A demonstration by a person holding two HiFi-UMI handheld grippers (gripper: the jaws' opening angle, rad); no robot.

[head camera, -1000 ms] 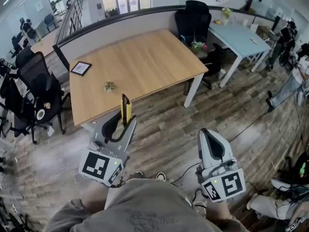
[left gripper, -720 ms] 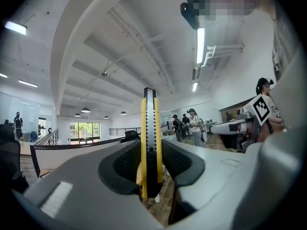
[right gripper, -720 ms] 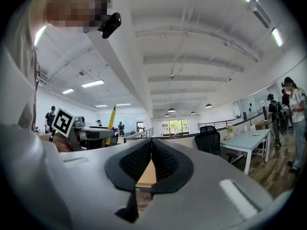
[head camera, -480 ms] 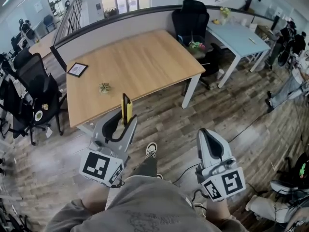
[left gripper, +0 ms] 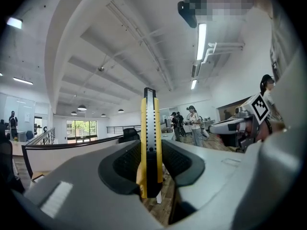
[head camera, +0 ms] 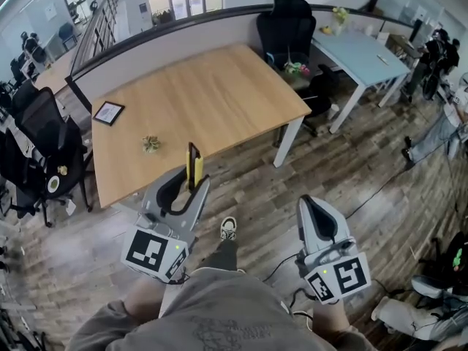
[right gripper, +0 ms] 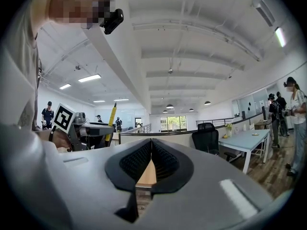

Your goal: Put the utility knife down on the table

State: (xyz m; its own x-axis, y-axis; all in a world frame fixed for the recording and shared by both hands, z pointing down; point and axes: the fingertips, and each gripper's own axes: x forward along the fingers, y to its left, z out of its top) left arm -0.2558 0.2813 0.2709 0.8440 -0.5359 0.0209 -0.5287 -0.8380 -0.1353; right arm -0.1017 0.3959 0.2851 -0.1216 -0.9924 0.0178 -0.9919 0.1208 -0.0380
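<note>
The left claw is clamped on the utility knife. In the left gripper view its two dark pads press on the lower part of the yellow-and-black body from either side. The knife stands upright between them, most of its length rising above the pads. The right claw is closed on nothing; in the right gripper view its pads meet along a thin line.

The knife is not on the wooden desk but held in the air just short of the desk's near edge. In the head view its upper end shows against that edge, with plank floor under the claw. The right claw hangs off past the desk's near right corner. On the desk, well apart from the knife, lie a small greenish clump close to the near edge and a dark-framed flat thing toward the far left corner. A black chair stands behind the desk's far right corner, with a pale blue desk beside it.

Only the head view shows the desk top, what lies on it, and a shoe on the floor between the claws. Only the left gripper view shows the pads' hold on the knife, with the right claw at its right edge and people standing beyond the desk. The right gripper view shows the knife from the side, sticking up above the left claw.
</note>
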